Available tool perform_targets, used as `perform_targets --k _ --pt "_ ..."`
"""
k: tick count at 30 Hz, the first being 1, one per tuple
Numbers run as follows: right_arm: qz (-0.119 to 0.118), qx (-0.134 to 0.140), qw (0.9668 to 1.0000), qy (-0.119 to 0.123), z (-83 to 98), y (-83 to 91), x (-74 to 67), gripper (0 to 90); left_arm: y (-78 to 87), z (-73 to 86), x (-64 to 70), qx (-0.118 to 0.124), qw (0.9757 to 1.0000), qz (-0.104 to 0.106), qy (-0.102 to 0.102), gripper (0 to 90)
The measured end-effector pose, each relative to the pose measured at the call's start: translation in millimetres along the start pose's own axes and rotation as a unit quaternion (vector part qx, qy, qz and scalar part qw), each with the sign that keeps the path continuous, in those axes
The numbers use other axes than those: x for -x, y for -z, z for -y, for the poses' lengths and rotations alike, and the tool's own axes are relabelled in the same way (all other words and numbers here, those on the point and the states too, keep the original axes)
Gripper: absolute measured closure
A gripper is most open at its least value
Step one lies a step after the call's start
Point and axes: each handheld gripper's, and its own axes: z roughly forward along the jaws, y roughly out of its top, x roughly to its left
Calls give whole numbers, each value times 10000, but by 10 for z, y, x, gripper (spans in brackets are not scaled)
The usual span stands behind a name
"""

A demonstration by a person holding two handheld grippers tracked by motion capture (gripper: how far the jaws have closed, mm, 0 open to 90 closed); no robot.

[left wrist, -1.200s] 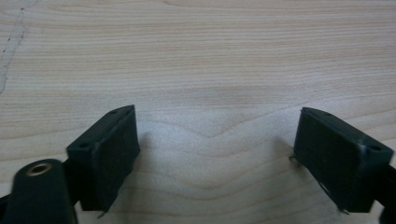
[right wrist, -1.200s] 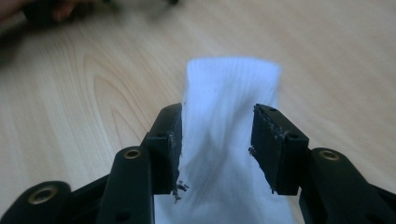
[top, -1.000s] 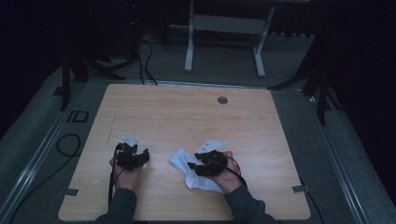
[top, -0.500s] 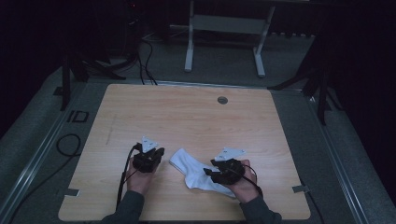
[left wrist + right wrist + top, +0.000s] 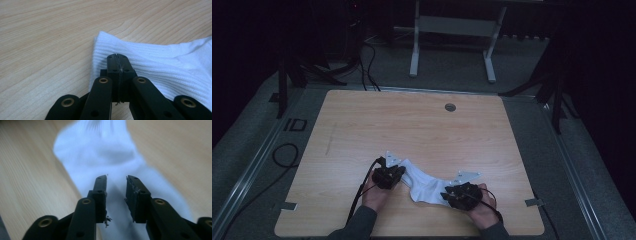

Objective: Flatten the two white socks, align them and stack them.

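Dark floor and trailing cables ring a pale wooden tabletop (image 5: 362, 120) that is bare but for one white sock (image 5: 424, 184) lying near its front edge, a little right of the middle. On the ribbed cuff end sits the left gripper (image 5: 117, 58), its jaws pressed together with no gap; they rest on the cuff close to its edge, though whether any cloth is caught between them I cannot tell. That looks meant to pin this end so the sock cannot slide. From there the sock runs across the wood toward the right gripper (image 5: 115, 185), whose jaws stand a narrow way apart with the sock's white cloth showing between and beneath them, gripping nothing; the view is blurred, so its exact height over the cloth is unclear. Seen from above, the two grippers sit at opposite ends of the sock, which lies fairly straight between them, probably to be stretched or smoothed flat. Each hand (image 5: 376, 196) comes in over the front edge.
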Motion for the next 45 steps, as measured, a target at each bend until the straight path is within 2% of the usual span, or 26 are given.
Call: perform_targets --k 1,4,5,6,9,11,17,20,26,27,32,38,39,42,44,45 --pt "68 -219 9997 99 47 -66 -26 728 3 4 -7 -42 10000 -44 8 896" --pt "81 -214 9997 119 57 -83 -21 737 9 9 -17 -65 10000 -46 60 896" --pt "192 -231 9994 143 45 -88 7 741 13 12 -17 -85 9999 -56 75 897" --pt "192 -231 9994 143 45 -88 7 741 13 12 -17 -85 9999 -56 75 896" --pt "286 -184 9994 42 18 -116 116 744 32 27 -8 -128 9998 -78 134 896" --pt "304 -164 9994 12 10 -126 140 745 37 34 -5 -119 9998 -64 178 897" --pt "407 43 9989 -217 -86 -230 394 744 89 71 -3 -194 9993 -20 314 896" --pt "475 72 9985 -256 -138 -274 456 743 109 88 14 -211 9991 -24 376 896" --pt "521 29 9982 -307 -222 -294 516 708 115 94 24 -228 9991 -37 369 897" --pt "506 215 9977 -392 -259 -219 547 691 112 95 30 -218 9991 -61 348 897" --pt "696 478 9948 -575 -324 -61 682 655 110 96 38 -211 9992 -93 337 897" --pt "836 747 9877 -1091 -319 62 923 665 107 98 42 -203 9991 -103 348 897" --pt "816 770 9866 -1187 -310 70 951 676 106 98 44 -200 9991 -108 350 897" --pt "833 711 9862 -1240 -289 51 995 674 106 98 45 -201 9991 -112 349 897" --pt "793 678 9863 -1276 -281 32 1009 664 106 98 45 -199 9991 -112 351 897" --pt "719 561 9874 -1297 -268 -19 1023 640 106 98 46 -200 9991 -113 353 897"
